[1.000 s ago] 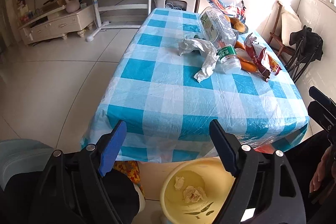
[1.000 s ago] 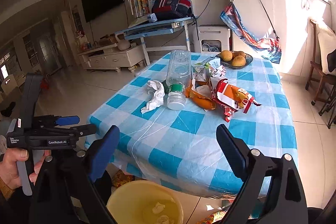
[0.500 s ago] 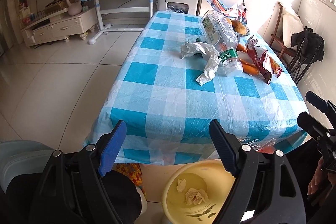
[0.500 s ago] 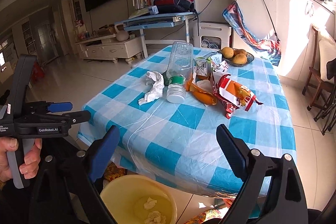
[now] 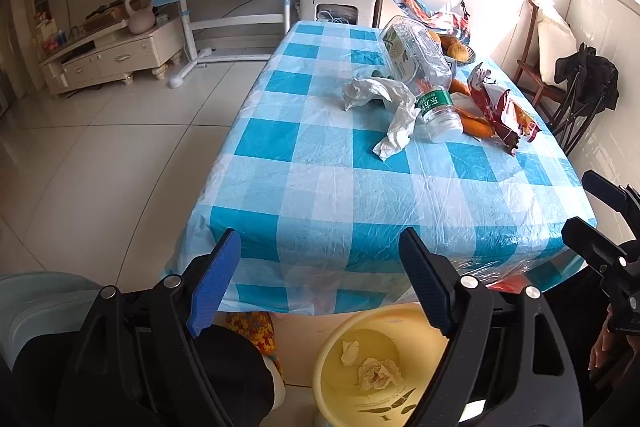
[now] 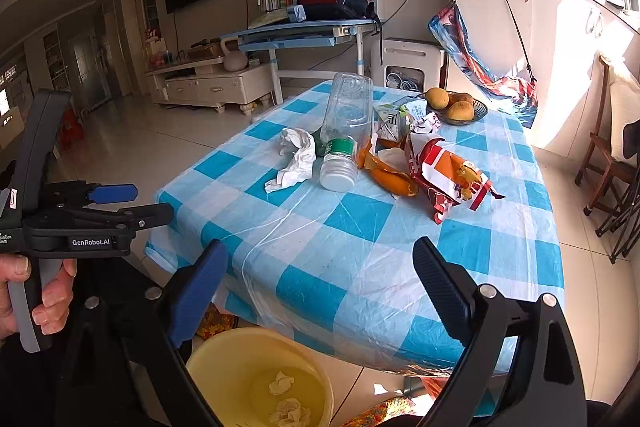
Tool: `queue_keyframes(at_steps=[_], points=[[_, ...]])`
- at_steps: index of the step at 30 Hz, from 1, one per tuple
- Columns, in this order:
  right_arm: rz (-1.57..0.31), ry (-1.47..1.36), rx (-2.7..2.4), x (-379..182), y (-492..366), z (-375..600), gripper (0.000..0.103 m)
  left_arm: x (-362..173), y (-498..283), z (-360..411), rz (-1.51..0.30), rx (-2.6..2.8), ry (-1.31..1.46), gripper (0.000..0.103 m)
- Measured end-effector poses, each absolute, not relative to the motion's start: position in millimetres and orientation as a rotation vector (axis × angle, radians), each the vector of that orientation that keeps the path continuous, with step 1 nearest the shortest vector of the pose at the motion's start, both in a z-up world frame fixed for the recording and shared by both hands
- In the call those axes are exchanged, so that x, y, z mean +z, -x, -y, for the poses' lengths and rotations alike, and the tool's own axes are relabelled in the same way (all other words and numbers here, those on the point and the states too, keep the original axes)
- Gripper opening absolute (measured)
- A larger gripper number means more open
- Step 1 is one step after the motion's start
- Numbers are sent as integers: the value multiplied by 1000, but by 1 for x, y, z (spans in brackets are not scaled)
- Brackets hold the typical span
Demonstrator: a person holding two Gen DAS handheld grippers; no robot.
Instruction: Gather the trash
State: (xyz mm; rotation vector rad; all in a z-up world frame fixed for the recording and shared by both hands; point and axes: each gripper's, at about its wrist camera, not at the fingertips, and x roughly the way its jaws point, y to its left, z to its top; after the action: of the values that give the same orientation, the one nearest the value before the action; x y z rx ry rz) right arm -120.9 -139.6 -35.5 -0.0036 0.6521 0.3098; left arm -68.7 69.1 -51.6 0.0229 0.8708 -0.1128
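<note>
Grippers: left gripper (image 5: 320, 279) and right gripper (image 6: 320, 291) both spread wide, holding nothing. Ahead on glossy blue-checked plastic tablecloth (image 5: 340, 195): crumpled white tissue (image 5: 394, 115), clear ribbed plastic bottle (image 5: 420, 67), crinkled red snack bag (image 6: 448, 175). Below: round yellow bucket (image 5: 340, 371) holding 2 tissue wads (image 5: 376, 373).

We look from both wrists down the near end of the blue-and-white checked plastic-covered bench (image 5: 320, 187) (image 6: 360, 227), from just off its edge, left view higher. Both share the bench and the round yellow plastic bin (image 5: 340, 395) (image 6: 224, 367) on the floor below.
</note>
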Motion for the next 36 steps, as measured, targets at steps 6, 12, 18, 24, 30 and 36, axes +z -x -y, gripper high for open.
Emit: queue_keyframes(at_steps=[6,12,18,24,30,36], points=[[-654,6,310,-36,121,139,90,-52,69,-69,-871,-114,-23,78],[-658,16,311,-38,120,138,91,-52,69,-69,-870,-114,-24,78],[-659,17,311,-38,120,137,91,-52,69,-69,-870,-113,-24,79],[-660,19,311,-39,120,136,91,-52,69,-69,-871,-114,-24,79],[-661,21,312,-39,120,136,91,-52,69,-69,-871,-113,-24,79],[-661,21,311,-39,120,136,91,-52,69,-69,-871,-113,-25,79]])
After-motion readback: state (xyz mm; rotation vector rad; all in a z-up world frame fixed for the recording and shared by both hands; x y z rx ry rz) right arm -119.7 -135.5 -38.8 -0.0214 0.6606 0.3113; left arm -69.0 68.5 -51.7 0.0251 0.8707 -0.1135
